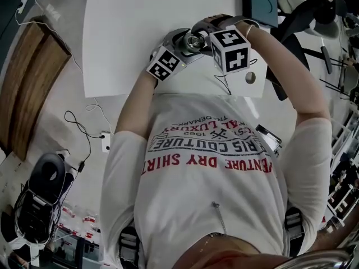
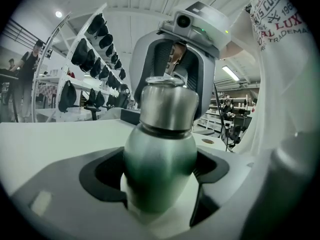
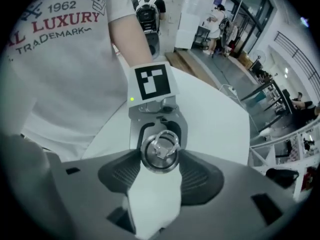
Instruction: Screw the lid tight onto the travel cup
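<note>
The travel cup has a green metal body and a steel lid with a ring on top. It stands upright between my left gripper's jaws, whose dark pads press its body from both sides. My right gripper comes down on it from above. In the right gripper view the lid sits between the right gripper's two ribbed pads, which touch its rim. The left gripper with its marker cube shows beyond. In the head view both grippers meet at the cup close to the person's chest.
A white table lies under the grippers, with a round cable hole near its front edge. Cables and a wooden bench are on the floor at left. Shelves of dark gear and distant people stand beyond.
</note>
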